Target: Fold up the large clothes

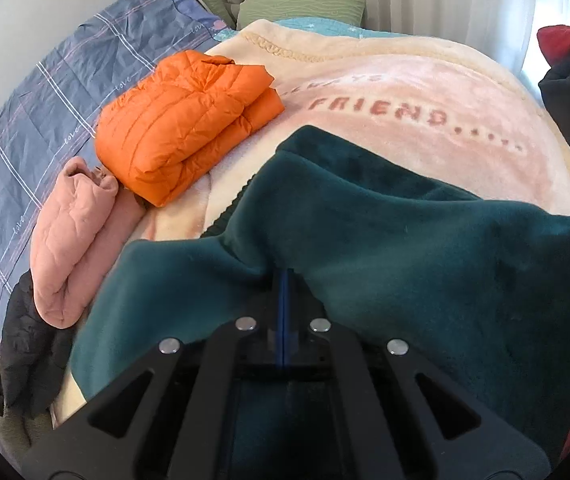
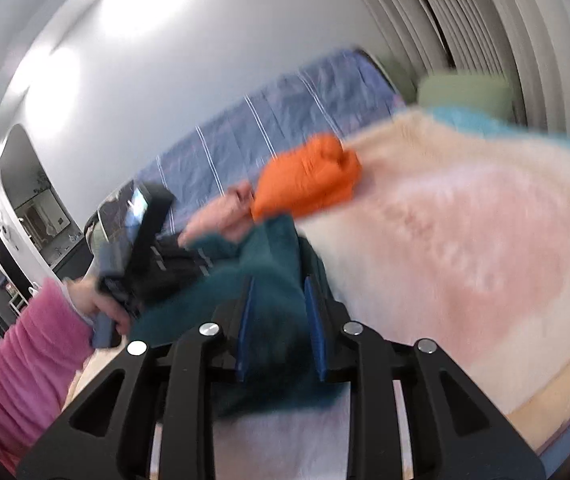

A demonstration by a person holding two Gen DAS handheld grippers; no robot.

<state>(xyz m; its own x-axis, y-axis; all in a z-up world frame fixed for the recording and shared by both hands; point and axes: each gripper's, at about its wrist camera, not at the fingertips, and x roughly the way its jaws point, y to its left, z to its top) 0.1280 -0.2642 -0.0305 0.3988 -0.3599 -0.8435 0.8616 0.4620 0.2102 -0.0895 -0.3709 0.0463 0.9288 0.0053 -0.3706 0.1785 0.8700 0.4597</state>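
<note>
The dark teal fleece garment [image 1: 385,220] lies on the pink-and-cream blanket [image 1: 425,92] on the bed, its long axis running across the left wrist view, one ribbed edge pointing toward the folded orange puffer jacket [image 1: 185,120]. Its near part is hidden under the left gripper [image 1: 283,280], whose blue pads meet, pinching a ridge of the fleece. The right wrist view is motion-blurred; there the right gripper [image 2: 279,296] has its pads apart with teal fleece bunched between them, though contact is hard to judge. The fabric looks plush, thick and matte.
</note>
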